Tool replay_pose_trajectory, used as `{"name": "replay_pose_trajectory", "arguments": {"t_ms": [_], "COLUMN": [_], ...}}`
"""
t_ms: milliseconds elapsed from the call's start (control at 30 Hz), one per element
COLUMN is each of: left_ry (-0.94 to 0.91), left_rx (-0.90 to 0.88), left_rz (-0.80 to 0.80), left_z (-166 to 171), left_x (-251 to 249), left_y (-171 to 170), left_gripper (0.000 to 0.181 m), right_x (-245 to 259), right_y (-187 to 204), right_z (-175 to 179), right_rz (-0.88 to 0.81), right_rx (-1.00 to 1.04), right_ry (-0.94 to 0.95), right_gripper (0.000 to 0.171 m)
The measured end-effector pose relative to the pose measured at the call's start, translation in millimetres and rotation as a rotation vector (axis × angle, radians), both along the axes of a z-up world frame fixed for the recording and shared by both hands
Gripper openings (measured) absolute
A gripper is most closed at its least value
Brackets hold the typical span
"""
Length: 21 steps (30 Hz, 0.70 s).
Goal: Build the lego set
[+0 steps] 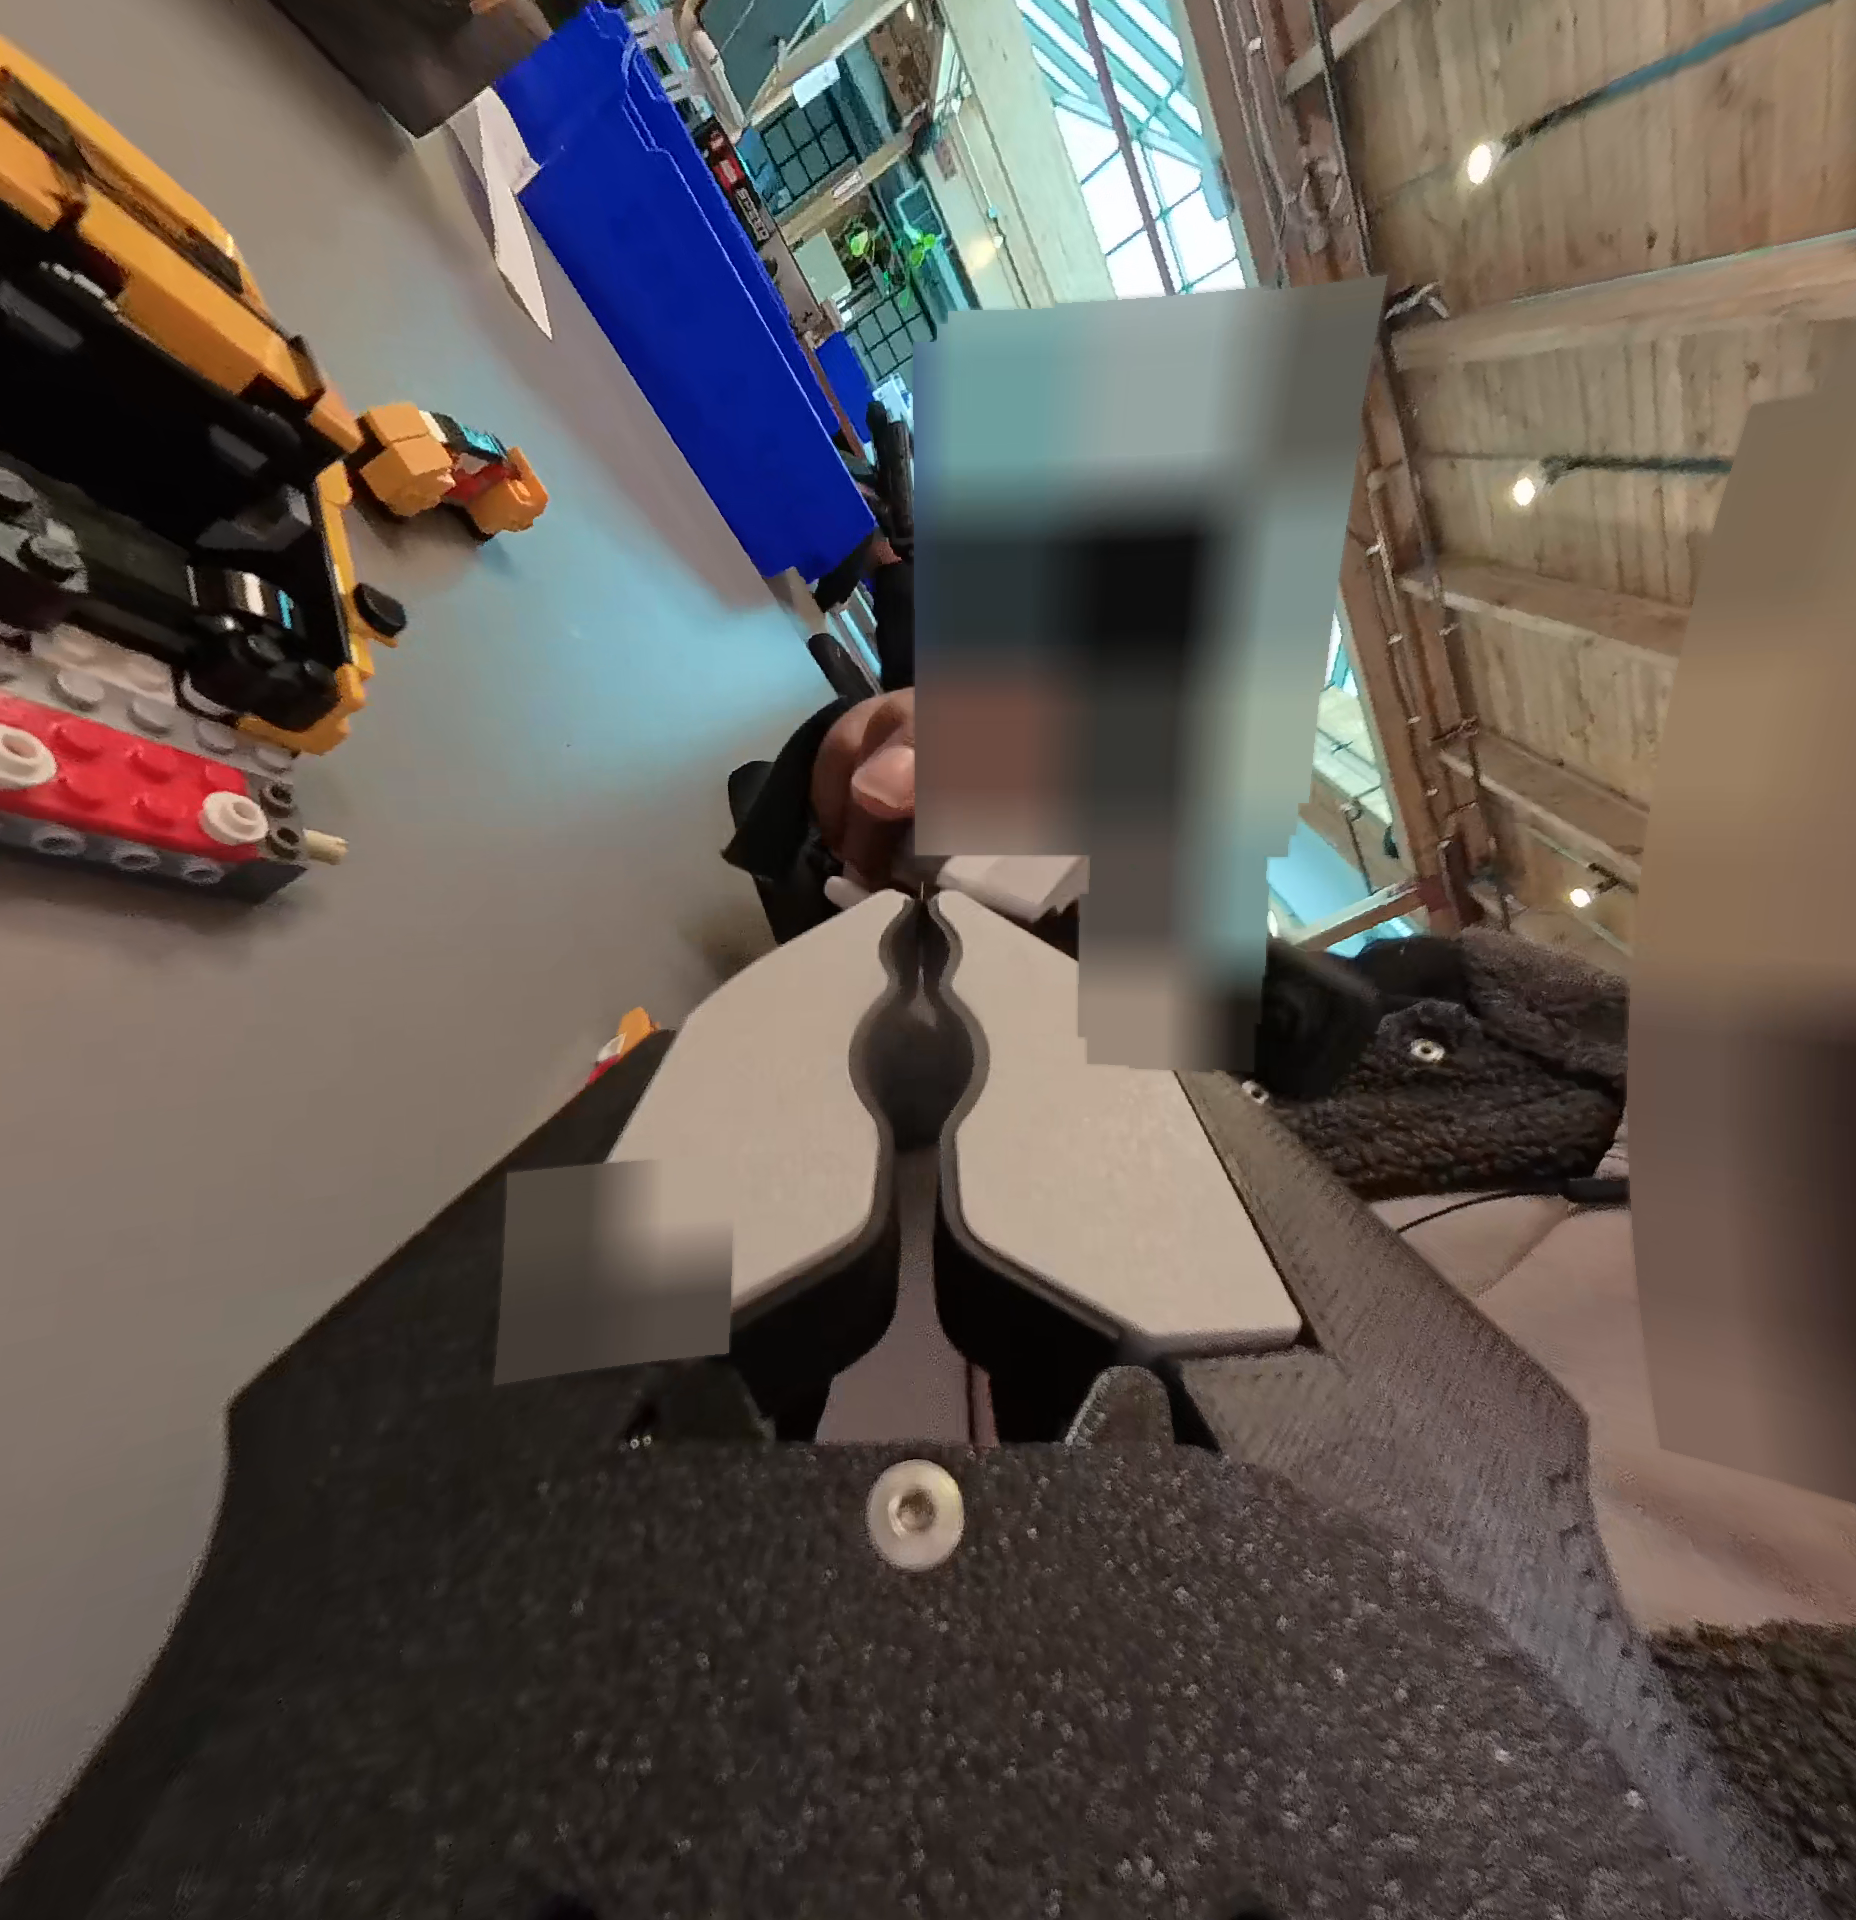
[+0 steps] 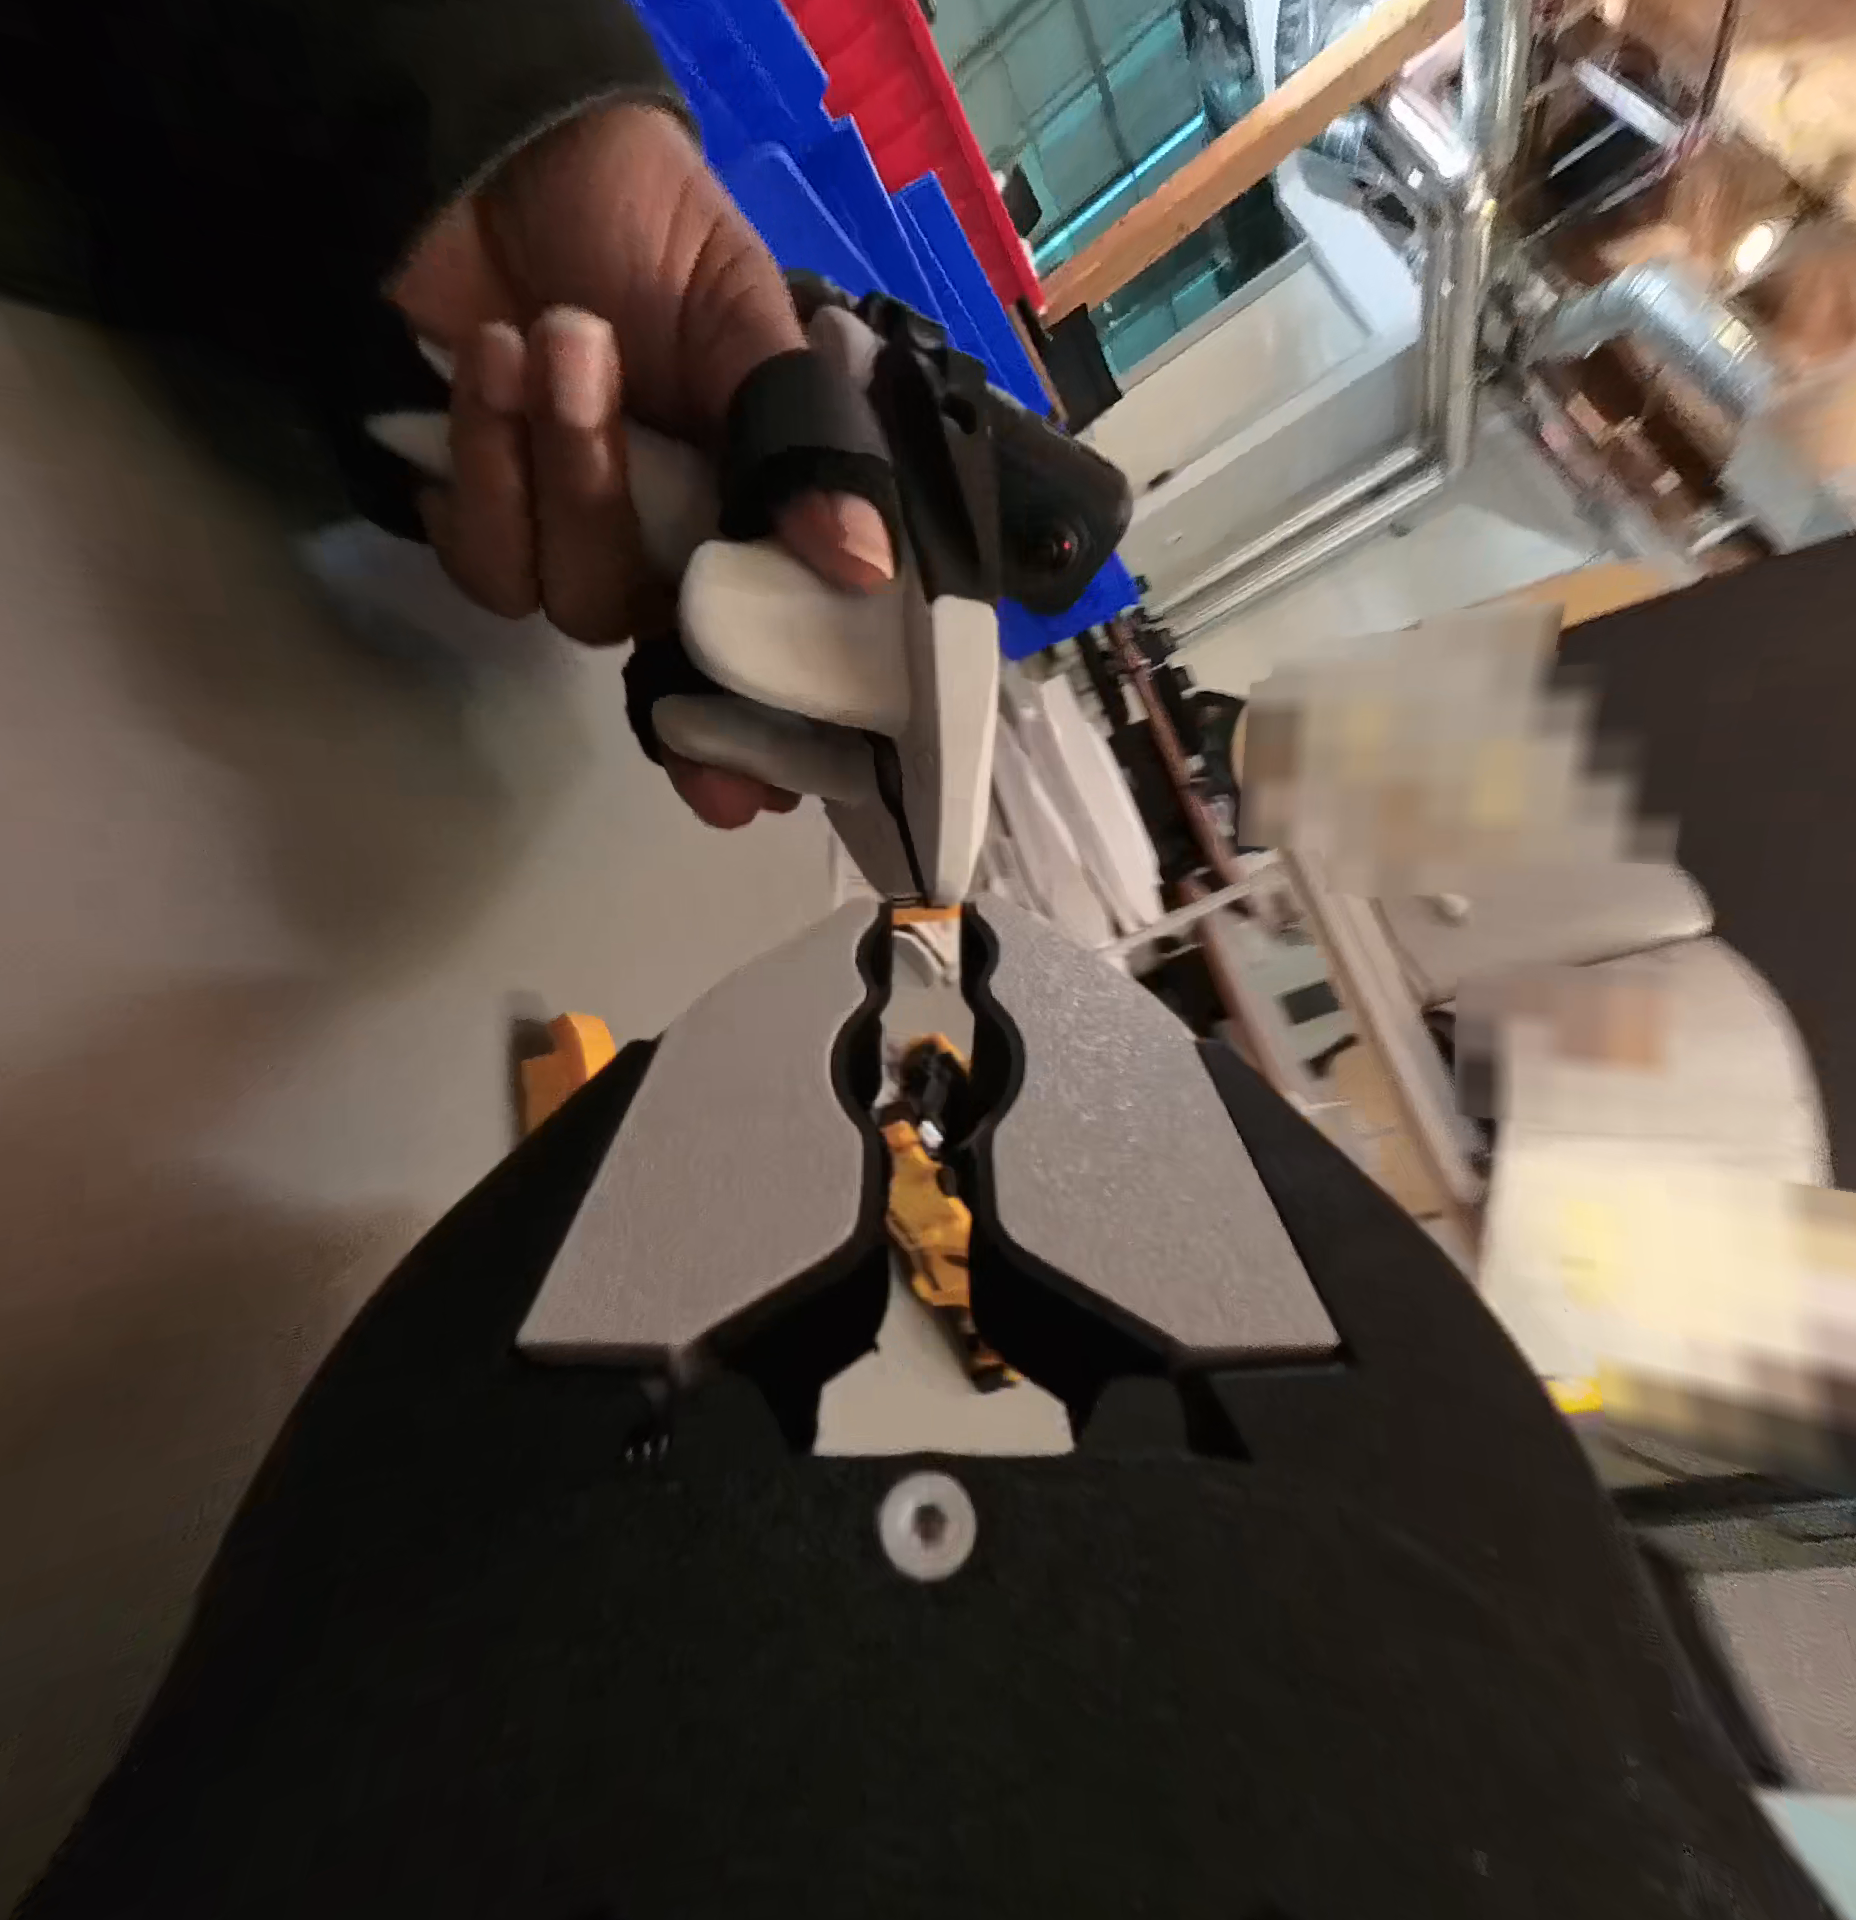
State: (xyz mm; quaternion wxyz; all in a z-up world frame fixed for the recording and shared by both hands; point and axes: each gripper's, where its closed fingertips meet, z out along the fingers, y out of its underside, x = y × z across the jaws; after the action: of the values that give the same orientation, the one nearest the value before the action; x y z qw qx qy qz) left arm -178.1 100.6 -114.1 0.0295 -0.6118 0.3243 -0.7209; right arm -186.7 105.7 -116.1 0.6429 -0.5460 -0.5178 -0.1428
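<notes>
A large yellow-and-black lego build (image 1: 145, 499) with a red studded base lies on the grey counter (image 1: 550, 748); a small orange sub-assembly (image 1: 451, 473) sits just beside it.

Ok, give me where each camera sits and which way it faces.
Left wrist view: on the left gripper, looking along its shut fingers over the grey table; lego build leftward, right hand ahead.
Right wrist view: on the right gripper, facing the left gripper in the left hand, an orange piece between.
Shared: the blue bin; the two face each other.
</notes>
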Motion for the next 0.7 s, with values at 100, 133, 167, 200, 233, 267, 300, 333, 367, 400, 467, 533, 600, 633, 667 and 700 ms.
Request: {"name": "replay_pose_trajectory", "arguments": {"t_ms": [100,133,167,200,233,267,300,333,367,400,467,533,600,633,667,700], "left_ry": [-0.016,-0.019,-0.021,-0.026,-0.032,-0.029,-0.015,0.000,0.007,0.007,0.010,0.015,0.025,0.026,0.026,0.028], "left_rx": [0.089,0.110,0.127,0.145,0.177,0.234,0.315,0.407,0.493,0.569,0.705,0.822,0.924,0.968,1.003,1.031], "left_rz": [0.010,0.012,0.013,0.009,-0.001,-0.010,-0.015,-0.020,-0.024,-0.027,-0.027,-0.030,-0.041,-0.046,-0.050,-0.055], "left_z": [4,5,5,6,7,6,3,0,-3,-4,-6,-9,-13,-15,-16,-17], "left_x": [-1,-2,-3,-4,-4,-5,-5,-6,-6,-7,-6,-5,-5,-4,-4,-4], "left_y": [1,2,3,2,0,-1,-3,-4,-6,-8,-10,-14,-17,-19,-21,-22], "left_gripper": [0.000,0.000,0.000,0.000,0.000,0.000,0.000,0.000,0.000,0.000,0.000,0.000,0.000,0.000,0.000,0.000], "right_x": [-2,-1,-1,-1,-2,-1,1,2,3,4,3,1,-2,-3,-4,-5], "right_y": [-3,-3,-3,-5,-7,-7,-9,-12,-13,-15,-18,-20,-21,-22,-23,-23], "right_z": [-1,0,2,3,3,5,9,13,16,16,13,6,-1,-4,-6,-8], "right_rz": [0.062,0.063,0.073,0.097,0.127,0.142,0.169,0.207,0.228,0.247,0.268,0.260,0.250,0.247,0.246,0.244], "right_rx": [-0.207,-0.235,-0.256,-0.309,-0.402,-0.487,-0.551,-0.615,-0.677,-0.735,-0.821,-0.865,-0.884,-0.888,-0.892,-0.892], "right_ry": [0.186,0.219,0.257,0.316,0.391,0.473,0.549,0.615,0.666,0.698,0.720,0.698,0.660,0.644,0.629,0.618], "right_gripper": [0.026,0.027,0.027,0.026,0.024,0.024,0.022,0.016,0.015,0.015,0.011,0.011,0.010,0.009,0.009,0.008]}}
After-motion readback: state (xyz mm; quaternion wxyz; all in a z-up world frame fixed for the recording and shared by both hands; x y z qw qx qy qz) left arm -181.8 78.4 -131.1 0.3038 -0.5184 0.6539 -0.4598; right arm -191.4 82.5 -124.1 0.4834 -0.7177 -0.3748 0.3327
